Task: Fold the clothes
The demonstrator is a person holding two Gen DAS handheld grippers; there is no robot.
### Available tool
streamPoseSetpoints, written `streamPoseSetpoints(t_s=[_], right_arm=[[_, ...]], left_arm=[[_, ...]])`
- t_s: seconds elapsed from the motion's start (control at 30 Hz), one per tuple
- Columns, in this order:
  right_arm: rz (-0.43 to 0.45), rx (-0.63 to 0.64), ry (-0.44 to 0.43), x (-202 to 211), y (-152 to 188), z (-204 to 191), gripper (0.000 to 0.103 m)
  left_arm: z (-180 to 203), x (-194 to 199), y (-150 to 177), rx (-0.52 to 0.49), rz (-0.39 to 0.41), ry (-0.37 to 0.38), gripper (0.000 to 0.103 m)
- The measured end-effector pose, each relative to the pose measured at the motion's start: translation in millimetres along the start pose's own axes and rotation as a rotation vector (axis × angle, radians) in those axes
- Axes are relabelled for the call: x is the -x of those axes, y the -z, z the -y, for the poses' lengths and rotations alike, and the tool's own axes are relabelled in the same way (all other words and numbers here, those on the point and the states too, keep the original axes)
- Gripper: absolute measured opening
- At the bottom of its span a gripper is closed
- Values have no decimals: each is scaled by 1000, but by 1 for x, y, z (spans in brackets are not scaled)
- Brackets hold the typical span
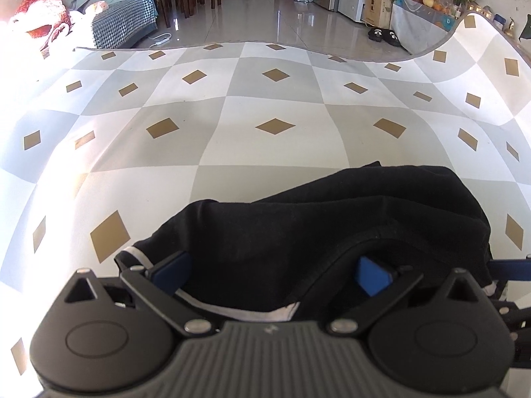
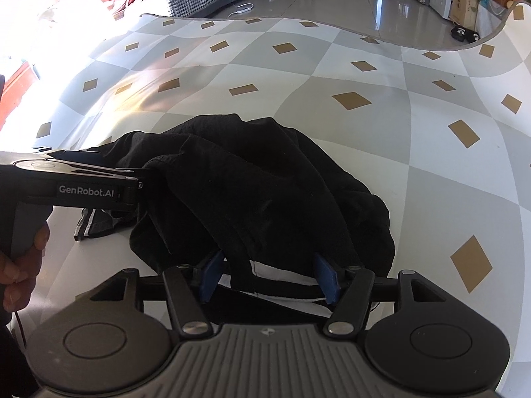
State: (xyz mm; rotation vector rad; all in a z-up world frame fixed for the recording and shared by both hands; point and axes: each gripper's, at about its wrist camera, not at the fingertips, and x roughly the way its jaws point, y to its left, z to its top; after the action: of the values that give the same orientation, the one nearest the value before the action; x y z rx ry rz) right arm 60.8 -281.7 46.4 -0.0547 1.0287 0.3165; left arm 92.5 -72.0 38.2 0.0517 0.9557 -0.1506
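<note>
Lying bunched on the checked counter (image 1: 232, 106), the black white-trimmed garment (image 2: 259, 192) looks barely folded, with most of the work left. Left tongs (image 1: 272, 275) and right tongs (image 2: 268, 277) both stand open astride its near hem, gripping nothing.

Bright daylight floods from the left, blowing out the checked mat (image 1: 232, 106) there; fisheye bends its edges; focus sharp.
</note>
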Motion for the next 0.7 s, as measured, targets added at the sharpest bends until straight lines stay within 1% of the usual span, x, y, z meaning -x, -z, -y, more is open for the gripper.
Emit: streamPoseSetpoints(t_s=[0.07, 0.13, 0.23, 0.33, 0.53, 0.7], right_arm=[[10, 5, 14, -1, -2, -2, 50], [34, -5, 12, 2, -6, -2, 33], [76, -40, -10, 9, -13, 0, 23], [120, -98, -38, 14, -22, 5, 20], [210, -222, -71, 22, -42, 13, 18], [241, -289, -88, 18, -55, 15, 18]], left_arm=[[-1, 1, -1, 9, 1, 5, 103], [-2, 2, -2, 15, 3, 8, 103], [-3, 6, -3, 17, 13, 7, 103], [-4, 11, -5, 22, 23, 16, 103], [0, 21, -4, 6, 38, 34, 103], [5, 27, -3, -17, 55, 35, 103]])
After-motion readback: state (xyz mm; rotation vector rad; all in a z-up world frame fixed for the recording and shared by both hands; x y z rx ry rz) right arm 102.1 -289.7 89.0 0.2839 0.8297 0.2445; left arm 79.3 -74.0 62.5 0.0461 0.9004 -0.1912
